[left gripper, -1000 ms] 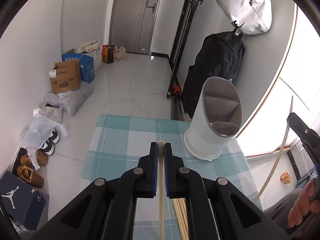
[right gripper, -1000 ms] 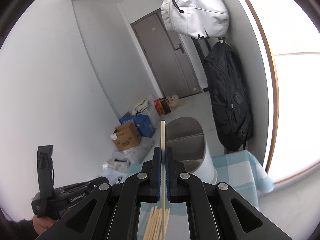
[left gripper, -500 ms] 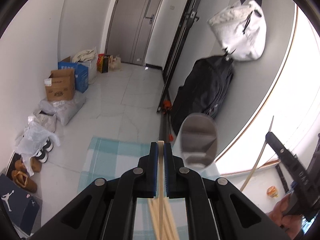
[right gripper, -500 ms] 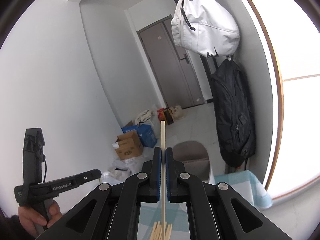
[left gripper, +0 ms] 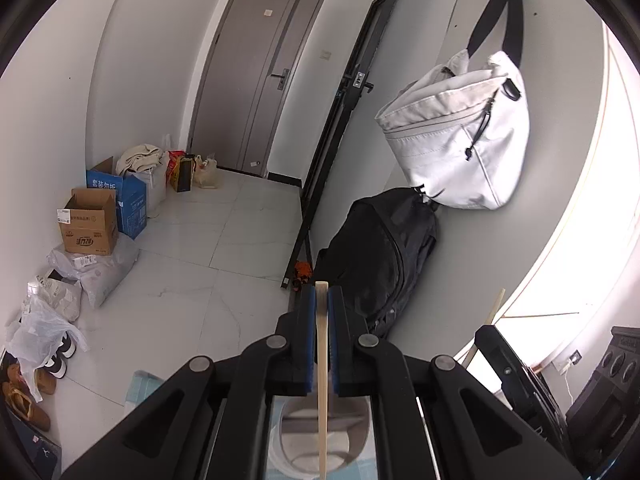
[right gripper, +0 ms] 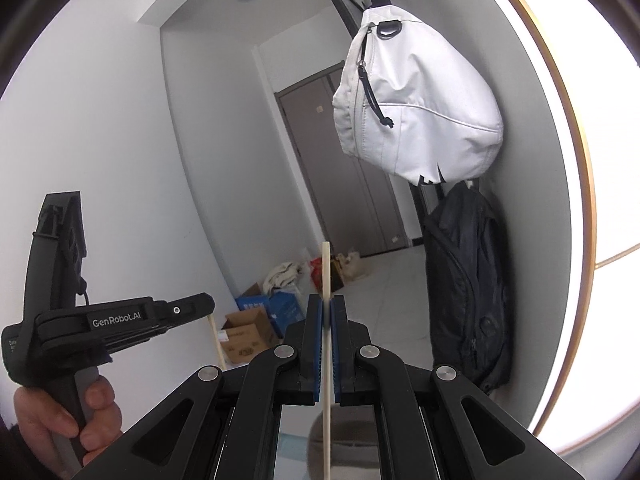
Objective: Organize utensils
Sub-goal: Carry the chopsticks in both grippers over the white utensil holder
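White walls and a grey door (left gripper: 256,80) fill the background. One chopstick (left gripper: 322,360) is clamped in the left gripper (left gripper: 322,300), another chopstick (right gripper: 327,320) in the right gripper (right gripper: 327,308). Below both, the white utensil holder (left gripper: 316,440) is partly seen. If either stick is lowered off-line, its rim could be struck and the holder tipped.

"GenRobot.AI" on left gripper (right gripper: 188,312) body; box labels too blurry.

Utensil holder (left gripper: 316,452) largely behind claws
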Available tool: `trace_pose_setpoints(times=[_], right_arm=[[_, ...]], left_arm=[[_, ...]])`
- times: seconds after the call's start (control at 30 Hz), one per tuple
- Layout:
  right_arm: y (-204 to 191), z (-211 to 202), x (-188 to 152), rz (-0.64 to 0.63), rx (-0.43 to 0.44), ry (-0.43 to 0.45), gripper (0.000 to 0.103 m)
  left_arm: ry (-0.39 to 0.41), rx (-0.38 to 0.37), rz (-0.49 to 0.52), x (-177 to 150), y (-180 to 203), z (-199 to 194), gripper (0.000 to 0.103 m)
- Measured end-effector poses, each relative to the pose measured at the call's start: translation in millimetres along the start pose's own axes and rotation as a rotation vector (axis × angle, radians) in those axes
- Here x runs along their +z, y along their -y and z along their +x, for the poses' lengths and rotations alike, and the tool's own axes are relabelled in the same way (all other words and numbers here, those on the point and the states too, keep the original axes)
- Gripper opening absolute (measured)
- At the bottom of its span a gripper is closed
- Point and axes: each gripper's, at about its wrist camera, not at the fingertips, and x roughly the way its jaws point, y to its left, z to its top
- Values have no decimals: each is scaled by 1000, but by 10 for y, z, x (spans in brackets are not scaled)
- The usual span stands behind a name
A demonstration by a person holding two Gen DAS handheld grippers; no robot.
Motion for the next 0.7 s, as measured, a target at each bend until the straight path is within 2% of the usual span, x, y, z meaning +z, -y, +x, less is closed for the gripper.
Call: trace_pose_setpoints(times=[0.33,0.6,0.7], right_arm=[[247,585,-48,-7,-44,23,3],[366,790,-246,-3,-50,8,3],[410,862,-295,-12,-41,8,3]], left_arm=[[43,-12,-24,64,-79,390,2],[114,-5,61,-6,27,556,2],[119,-32,79,-89,13,634,2]])
